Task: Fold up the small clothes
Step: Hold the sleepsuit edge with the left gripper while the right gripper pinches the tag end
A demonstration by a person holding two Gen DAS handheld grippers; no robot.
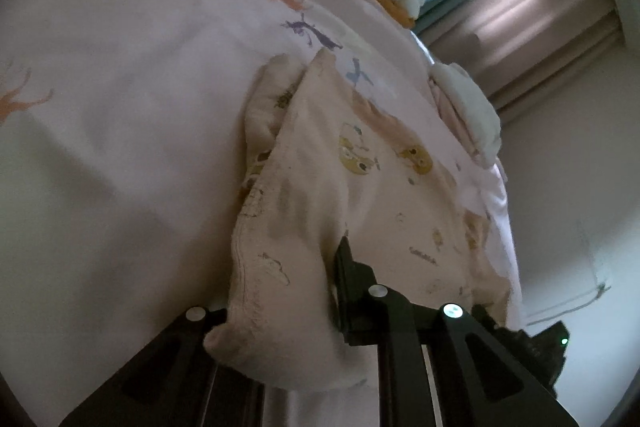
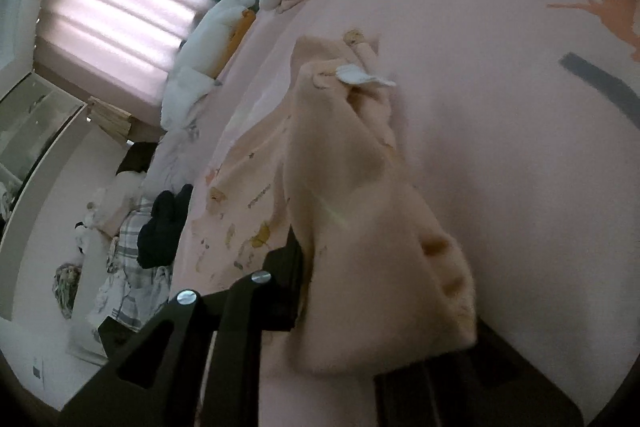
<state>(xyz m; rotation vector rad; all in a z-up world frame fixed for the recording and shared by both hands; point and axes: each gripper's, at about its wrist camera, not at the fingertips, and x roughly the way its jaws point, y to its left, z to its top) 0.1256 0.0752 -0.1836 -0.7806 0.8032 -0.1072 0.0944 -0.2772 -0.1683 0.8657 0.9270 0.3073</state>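
Both the left gripper point(image 1: 288, 291) and right gripper point(image 2: 344, 259) pinch the garment point(image 1: 352, 179) between nearly closed fingers, its fold over the bed point(image 1: 120, 107) judged only begun.

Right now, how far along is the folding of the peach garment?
Midway, it seems. Done: part of the peach garment already lies doubled on the pink bedsheet. In hand: the left gripper and right gripper each pinch a bunched edge, jaws shut on cloth. Left: laying it flat; more clothes wait in a pile.
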